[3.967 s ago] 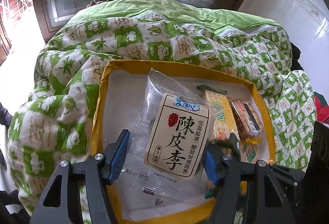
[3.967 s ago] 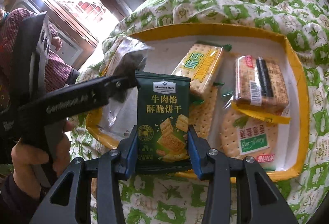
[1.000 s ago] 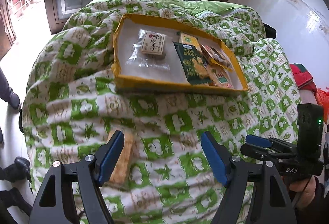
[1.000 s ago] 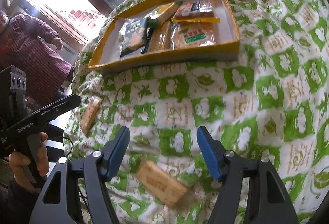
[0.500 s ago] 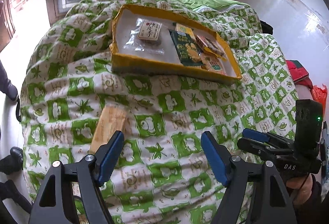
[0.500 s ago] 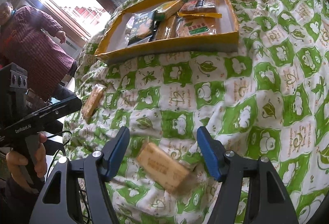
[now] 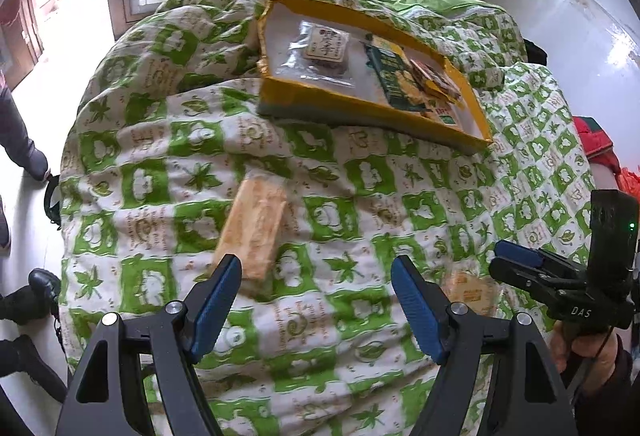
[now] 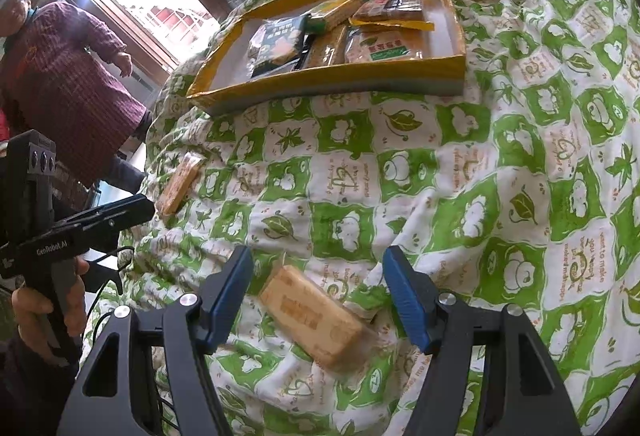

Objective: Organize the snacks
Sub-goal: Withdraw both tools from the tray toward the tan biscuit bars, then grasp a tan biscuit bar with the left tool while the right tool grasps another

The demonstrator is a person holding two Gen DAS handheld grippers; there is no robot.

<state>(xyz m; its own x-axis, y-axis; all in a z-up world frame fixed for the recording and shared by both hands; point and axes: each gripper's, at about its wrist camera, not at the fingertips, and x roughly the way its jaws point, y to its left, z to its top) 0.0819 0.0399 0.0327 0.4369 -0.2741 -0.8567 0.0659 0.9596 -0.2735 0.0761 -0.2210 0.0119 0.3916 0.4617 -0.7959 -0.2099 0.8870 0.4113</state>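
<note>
A yellow-rimmed tray (image 7: 360,116) (image 8: 332,80) lies on the green-and-white quilt and holds a clear plum packet (image 7: 324,46), a dark green biscuit packet (image 7: 396,76) (image 8: 278,40) and several cracker packs. Two tan cracker packs lie loose on the quilt. One cracker pack (image 7: 252,228) (image 8: 178,184) sits just beyond the left fingertip of my left gripper (image 7: 316,268), which is open and empty. The other cracker pack (image 8: 316,316) (image 7: 468,292) lies slanted between the open jaws of my right gripper (image 8: 318,256), untouched by the pads.
A person in a maroon coat (image 8: 60,84) stands beyond the bed's left side, with shoes (image 7: 36,164) on the white floor. The quilt falls away at its left and near edges. A red cloth (image 7: 596,144) lies off the right side.
The left gripper has drifted left and lower over the quilt, so the loose cracker pack now lies nearer its middle. In the right view the other pack sits slightly higher between the fingers.
</note>
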